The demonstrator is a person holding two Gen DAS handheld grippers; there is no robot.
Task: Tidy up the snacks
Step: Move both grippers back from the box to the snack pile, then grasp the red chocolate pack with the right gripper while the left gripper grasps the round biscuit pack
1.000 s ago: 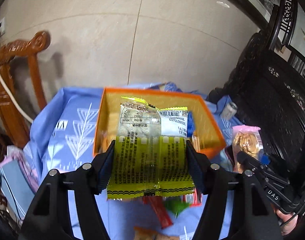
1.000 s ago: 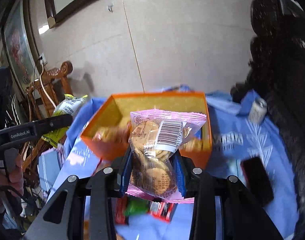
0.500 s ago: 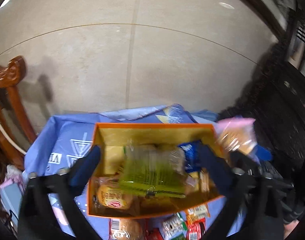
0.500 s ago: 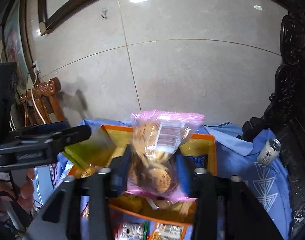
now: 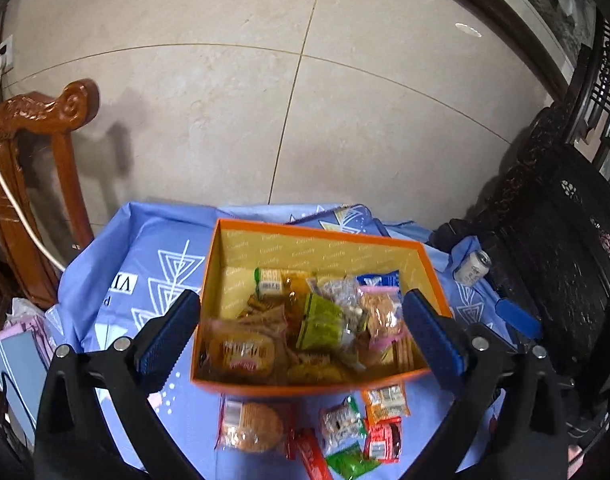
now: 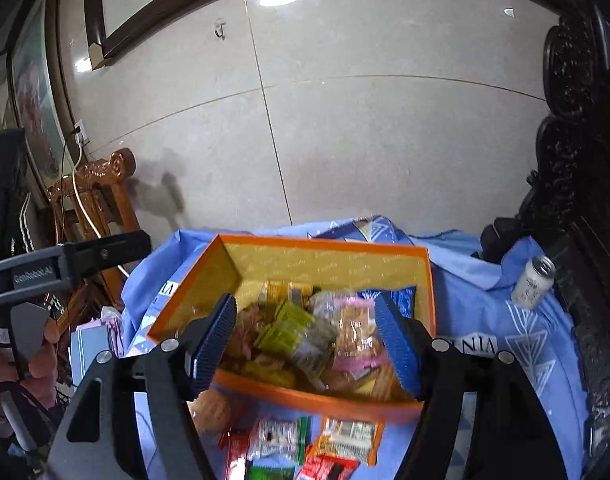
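Note:
An orange box (image 5: 317, 233) (image 6: 325, 243) with a yellow lining stands on the blue cloth (image 5: 145, 248) and holds several snack packets. A green packet (image 5: 319, 320) (image 6: 285, 328) and a pink-edged biscuit packet (image 5: 379, 312) (image 6: 357, 332) lie on top of the pile inside. My left gripper (image 5: 301, 296) hovers over the box's near half, open wide, with nothing between its fingers. My right gripper (image 6: 305, 302) also hovers above the box, open and empty. Loose packets lie in front of the box: a round cake (image 5: 251, 426), an orange packet (image 5: 385, 400) (image 6: 349, 438) and red ones (image 5: 385, 438).
A drink can (image 5: 473, 266) (image 6: 533, 282) stands on the cloth at the right, beside dark carved furniture (image 5: 553, 240). A wooden chair (image 5: 37, 184) (image 6: 101, 200) with a white cable stands at the left. A tiled wall rises behind the table.
Both grippers moved over the box and opened. The green packet left the left gripper and the pink packet left the right one; both now lie in the box.

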